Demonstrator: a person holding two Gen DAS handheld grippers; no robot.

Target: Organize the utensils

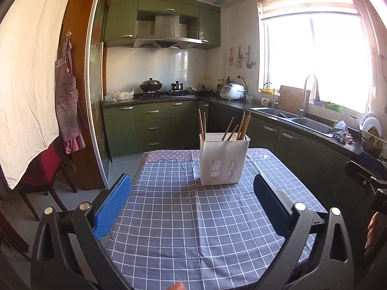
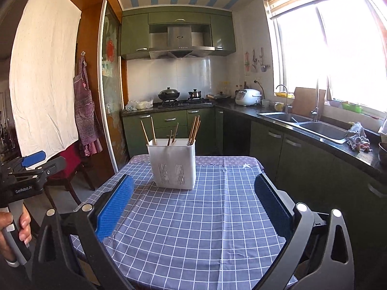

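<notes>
A white slotted utensil holder (image 1: 223, 159) stands upright on the blue checked tablecloth (image 1: 193, 217) near the table's far edge. Several wooden chopsticks (image 1: 243, 125) stick up out of it, leaning in different compartments. It also shows in the right wrist view (image 2: 173, 166) with the chopsticks (image 2: 194, 129). My left gripper (image 1: 193, 193) is open and empty, held above the near half of the table, short of the holder. My right gripper (image 2: 193, 195) is open and empty too, in front of the holder. The left gripper shows at the left of the right wrist view (image 2: 31, 166).
The table (image 2: 244, 166) has a grey patterned cloth strip at its far edge. A red chair (image 1: 46, 169) stands left of the table. Green kitchen cabinets (image 1: 152, 125), a stove with pots (image 1: 151, 87) and a sink counter (image 1: 302, 120) lie beyond and to the right.
</notes>
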